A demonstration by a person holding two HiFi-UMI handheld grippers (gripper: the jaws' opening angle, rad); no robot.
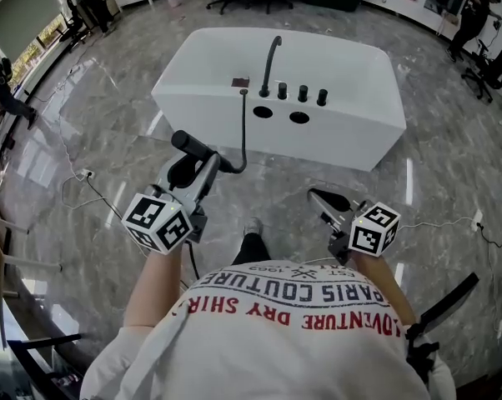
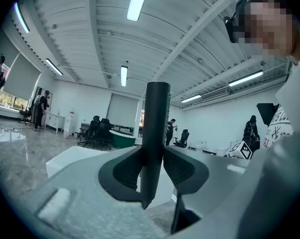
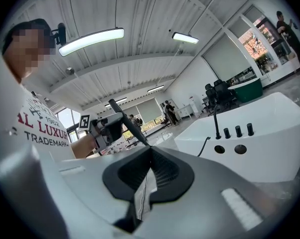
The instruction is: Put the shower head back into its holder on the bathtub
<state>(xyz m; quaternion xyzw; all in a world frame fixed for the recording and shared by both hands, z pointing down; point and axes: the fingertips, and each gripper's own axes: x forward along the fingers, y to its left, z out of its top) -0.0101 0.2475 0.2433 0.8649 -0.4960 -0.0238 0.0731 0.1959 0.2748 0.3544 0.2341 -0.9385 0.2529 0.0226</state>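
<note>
Pinching the shower head (image 2: 156, 128) in the left claw (image 2: 152, 171), pads clamped on either side of the dark round handle, somewhere along its straight part, with the end poking up past the jaws. Hangs out over the floor (image 1: 109, 140), well short of the bathtub (image 1: 351, 136), so not in its holder yet.

Looks like a stiff, smooth stick, probably plastic or coated metal. Likely light enough, but slippery round the barrel, so could twist or slide in the pads under a lazy squeeze. Best held right there on the straight handle, not at the tip and definitely not by the hose.

Next over, a dark hose (image 1: 243, 132), running from the low end of the wand up to the tub deck. Bendy and a bit springy by the look of it. Will probably tug back and try to steer the wand sideways, so worth minding the slack.

Further right on the deck, two round holes (image 1: 263, 112), a tall curved spout (image 1: 272, 61) and three dark knobs (image 1: 302, 93). Guessing one of the holes is the holder, can't tell which. Probably wants lining up end-on and a straight drop, no forcing.

Far right, the right claw (image 3: 149, 156), pressed fully together with nothing in it, low near the body and well apart from the tub.
</note>
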